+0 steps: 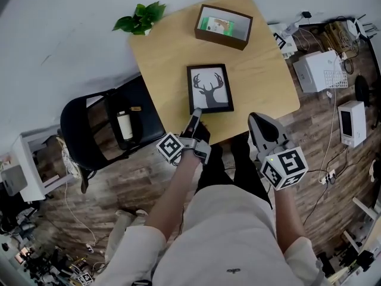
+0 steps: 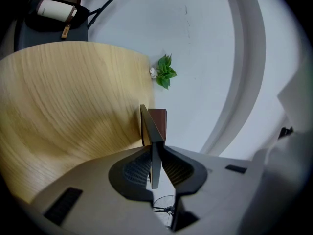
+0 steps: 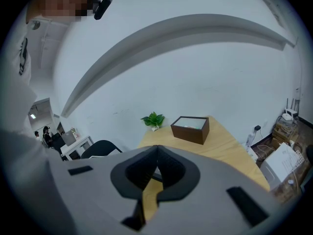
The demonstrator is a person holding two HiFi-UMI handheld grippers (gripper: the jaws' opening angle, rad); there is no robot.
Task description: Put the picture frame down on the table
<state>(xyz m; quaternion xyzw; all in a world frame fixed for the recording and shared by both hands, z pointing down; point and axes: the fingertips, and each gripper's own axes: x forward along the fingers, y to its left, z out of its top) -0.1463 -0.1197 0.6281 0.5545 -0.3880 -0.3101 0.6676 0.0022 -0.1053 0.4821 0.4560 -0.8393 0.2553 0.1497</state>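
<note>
A black picture frame [image 1: 210, 88] with a deer silhouette lies face up over the middle of the round wooden table [image 1: 262, 70]. My left gripper [image 1: 195, 113] is shut on its near edge. In the left gripper view the frame [image 2: 152, 141] shows edge-on, pinched between the pads of the left gripper [image 2: 155, 165], close beside the tabletop [image 2: 63, 102]; I cannot tell whether it touches. My right gripper [image 1: 259, 119] hovers at the table's near edge, right of the frame. The right gripper [image 3: 156, 168] is shut on nothing.
A brown open box [image 1: 224, 26] stands at the table's far side, and the box [image 3: 190, 129] also shows in the right gripper view. A small green plant [image 1: 141, 18] sits at the far left rim. A black chair [image 1: 101, 127] with a bottle stands left of the table.
</note>
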